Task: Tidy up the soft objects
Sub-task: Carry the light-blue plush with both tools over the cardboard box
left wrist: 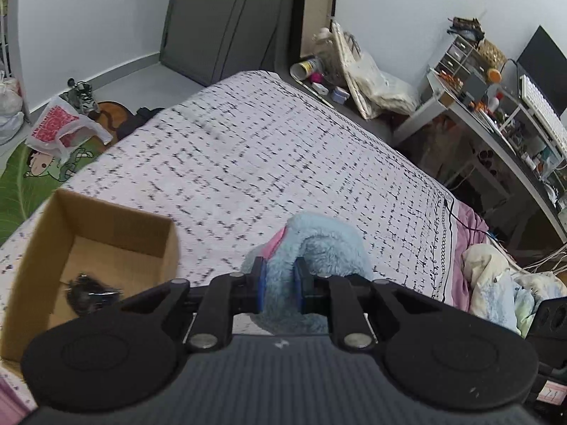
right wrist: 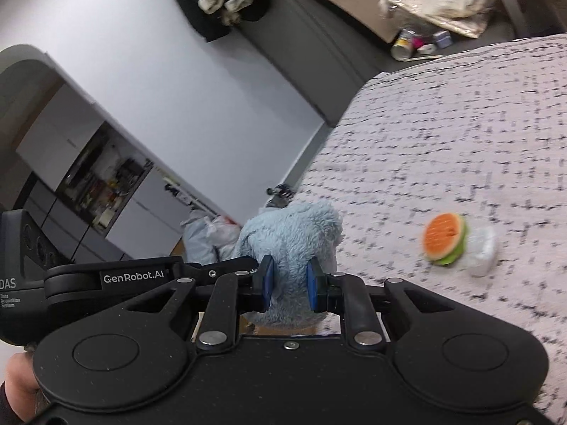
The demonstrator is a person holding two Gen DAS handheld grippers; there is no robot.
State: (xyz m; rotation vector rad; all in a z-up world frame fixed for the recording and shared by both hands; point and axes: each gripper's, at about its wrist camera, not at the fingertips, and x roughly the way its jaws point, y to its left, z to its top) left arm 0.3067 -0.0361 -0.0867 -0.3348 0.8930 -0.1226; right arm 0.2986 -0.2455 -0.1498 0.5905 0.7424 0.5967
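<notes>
My left gripper (left wrist: 280, 285) is shut on a fluffy light-blue plush (left wrist: 319, 244) with a pink patch, held above the bed. My right gripper (right wrist: 288, 283) is shut on the same light-blue plush (right wrist: 294, 237) from the other side; the left gripper's body shows at the left of the right wrist view. An open cardboard box (left wrist: 39, 244) sits on the bed to the left, with a dark furry object (left wrist: 88, 292) inside. A small hamburger-shaped soft toy (right wrist: 446, 239) lies on the bed to the right, next to a whitish soft item (right wrist: 483, 248).
The bed has a white spread with black dashes (left wrist: 265, 148). A cluttered desk (left wrist: 496, 117) stands at the right, bags (left wrist: 60, 127) and shoes on the floor at the left. Crumpled bedding (left wrist: 496, 283) lies at the bed's right edge.
</notes>
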